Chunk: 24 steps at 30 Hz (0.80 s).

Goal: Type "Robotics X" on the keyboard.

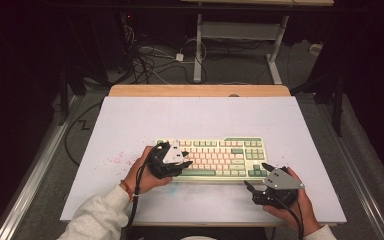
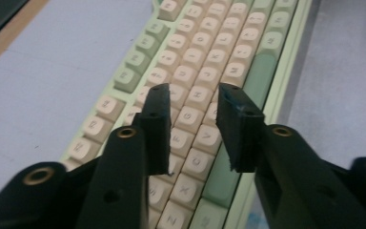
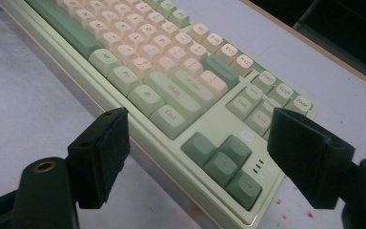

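A pale green keyboard (image 1: 220, 157) with cream and green keys lies on the white table top, near the front. My left gripper (image 1: 186, 161) hovers over the keyboard's left end, held in a hand. In the left gripper view the jaws (image 2: 194, 95) stand apart above the letter keys (image 2: 195, 62), with nothing between them. My right gripper (image 1: 256, 175) rests just off the keyboard's front right corner. In the right gripper view its jaws (image 3: 198, 119) are wide open, framing the arrow keys (image 3: 224, 162) and the Ctrl key of the keyboard (image 3: 171, 62).
The white table surface (image 1: 180, 120) ends in a wooden strip (image 1: 200, 90) at the far edge. Red specks (image 1: 116, 160) mark the surface left of the keyboard. Cables (image 1: 145, 60) and a desk frame (image 1: 198, 50) stand on the floor beyond.
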{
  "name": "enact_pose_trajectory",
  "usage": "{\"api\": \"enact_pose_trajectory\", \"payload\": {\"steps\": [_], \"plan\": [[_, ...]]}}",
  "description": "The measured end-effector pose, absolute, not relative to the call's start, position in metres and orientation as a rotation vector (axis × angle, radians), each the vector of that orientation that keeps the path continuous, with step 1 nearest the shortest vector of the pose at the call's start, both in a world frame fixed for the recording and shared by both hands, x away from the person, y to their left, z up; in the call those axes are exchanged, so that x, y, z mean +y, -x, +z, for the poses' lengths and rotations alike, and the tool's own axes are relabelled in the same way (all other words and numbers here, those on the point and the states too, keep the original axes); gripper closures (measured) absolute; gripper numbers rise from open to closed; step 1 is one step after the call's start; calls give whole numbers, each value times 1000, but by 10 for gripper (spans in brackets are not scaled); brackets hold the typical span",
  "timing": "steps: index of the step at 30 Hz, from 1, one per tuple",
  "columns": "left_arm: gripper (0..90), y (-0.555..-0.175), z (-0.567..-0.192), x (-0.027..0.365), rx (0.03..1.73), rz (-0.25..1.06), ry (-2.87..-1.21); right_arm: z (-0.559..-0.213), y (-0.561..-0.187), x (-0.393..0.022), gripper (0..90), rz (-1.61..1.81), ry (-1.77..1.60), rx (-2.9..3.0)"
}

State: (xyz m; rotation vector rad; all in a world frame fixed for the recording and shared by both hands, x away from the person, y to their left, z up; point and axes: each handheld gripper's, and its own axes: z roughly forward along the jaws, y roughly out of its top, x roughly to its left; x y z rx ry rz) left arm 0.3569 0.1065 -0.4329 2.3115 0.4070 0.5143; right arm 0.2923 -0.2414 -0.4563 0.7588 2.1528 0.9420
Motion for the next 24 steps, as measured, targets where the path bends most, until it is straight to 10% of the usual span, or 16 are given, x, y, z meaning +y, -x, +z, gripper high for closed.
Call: {"api": "enact_pose_trajectory", "payload": {"steps": [14,24], "plan": [[233,-338,-443,160,497,640,-2195,-456,-299,-244,238,954,-795,2150],[196,-324,-460,197,608,650,-2208,-449,-308,-241,573,1016,-798,2168]]}}
